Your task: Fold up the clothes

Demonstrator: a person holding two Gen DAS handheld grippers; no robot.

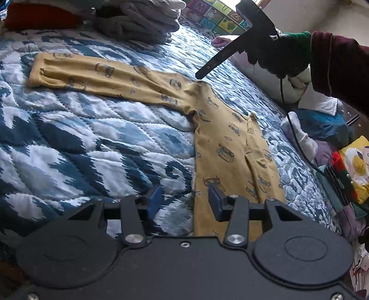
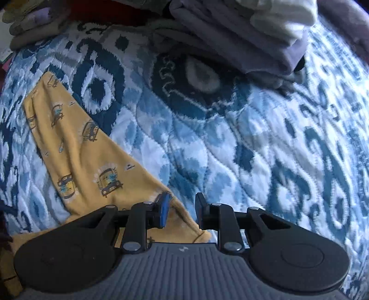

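- yellow printed garment (image 1: 221,143) lies flat on the blue-white quilt (image 1: 80,138), one long part stretched away toward the far left, so I read it as spread for folding, no fold finished
- right gripper (image 2: 180,211) points down at the garment's edge, jaws part-closed with a gap, cloth under them; I judge no grip yet
- left gripper (image 1: 184,202) hovers low by the near hem, jaws apart, nothing held
- folded grey pile (image 1: 143,20) sits well apart at the quilt's far end, likely finished items

bed: blue-white quilt (image 1: 80,138) | on it: yellow printed garment (image 1: 226,138), folded grey clothes stack (image 1: 143,20)
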